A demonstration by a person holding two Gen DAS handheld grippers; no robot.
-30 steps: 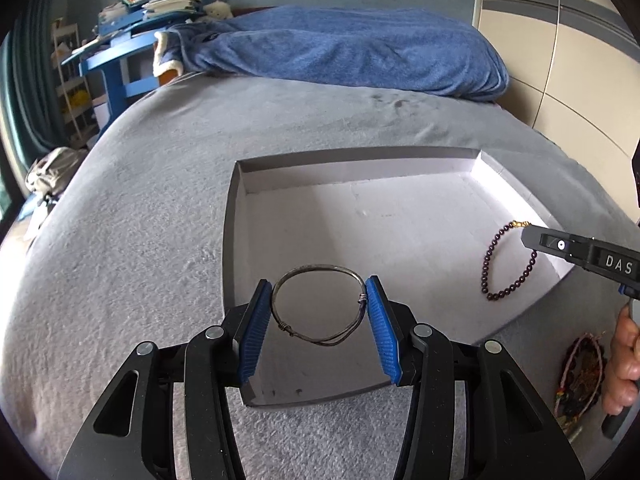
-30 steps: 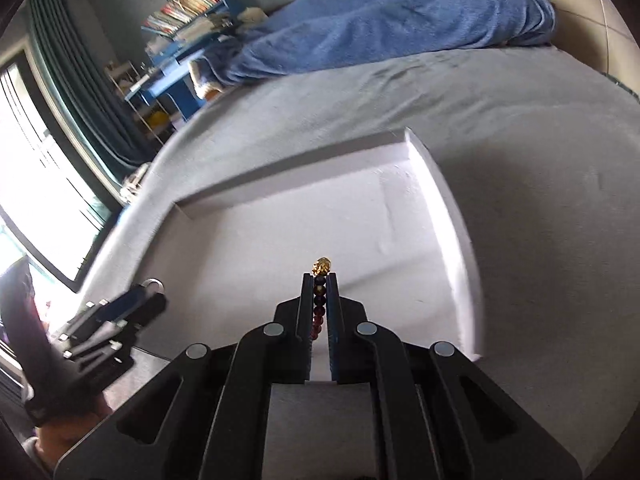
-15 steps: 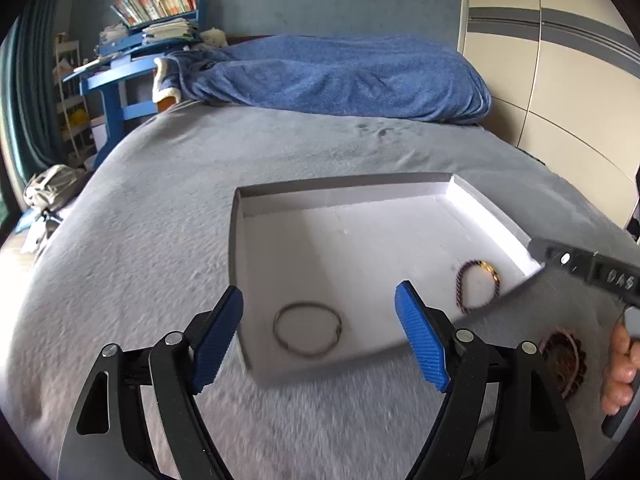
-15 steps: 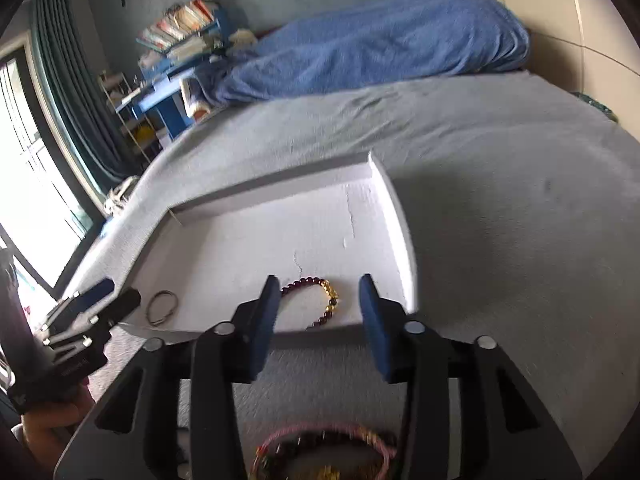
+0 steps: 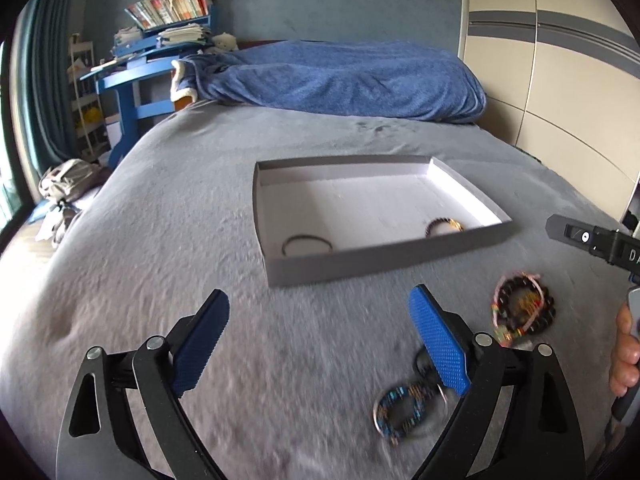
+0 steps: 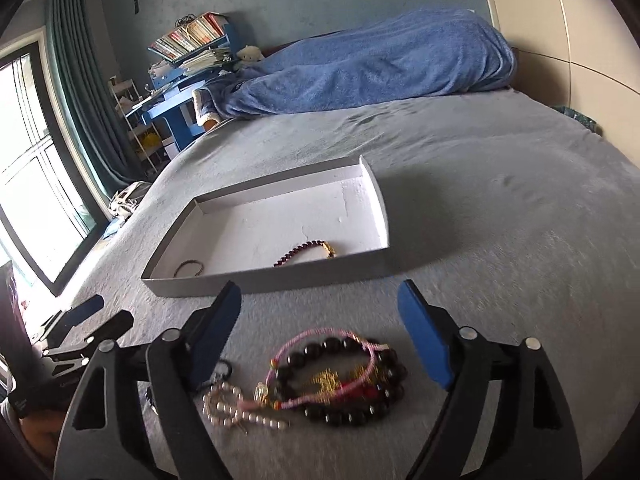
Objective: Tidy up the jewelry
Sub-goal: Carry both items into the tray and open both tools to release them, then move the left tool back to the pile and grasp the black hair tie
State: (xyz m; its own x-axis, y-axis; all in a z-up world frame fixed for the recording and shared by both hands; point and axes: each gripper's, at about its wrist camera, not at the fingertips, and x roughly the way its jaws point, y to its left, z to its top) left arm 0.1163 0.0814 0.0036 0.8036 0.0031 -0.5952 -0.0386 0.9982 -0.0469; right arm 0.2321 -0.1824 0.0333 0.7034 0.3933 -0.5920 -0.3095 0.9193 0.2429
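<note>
A shallow grey tray (image 5: 384, 258) (image 6: 280, 278) lies on the grey bed. In it are a thin wire bangle (image 5: 307, 245) (image 6: 189, 267) and a dark red bead bracelet with a gold clasp (image 5: 444, 226) (image 6: 306, 251). My left gripper (image 5: 320, 334) is open and empty, in front of the tray. A blue beaded bracelet (image 5: 402, 408) lies by its right finger. My right gripper (image 6: 320, 332) is open and empty above a pile of dark bead and pink cord bracelets (image 6: 340, 384) (image 5: 524, 312). A pale bead bracelet (image 6: 236, 406) lies left of the pile.
A blue blanket (image 5: 340, 76) (image 6: 368, 76) lies bunched at the bed's far end. A blue desk with books (image 5: 160, 40) stands beyond the bed on the left. A cream wardrobe (image 5: 560, 80) is on the right. A window with a green curtain (image 6: 72, 100) is on the left.
Both grippers let go of their bracelets into the tray, opened wide and drew back toward me. The loose bracelets on the bed have come into view.
</note>
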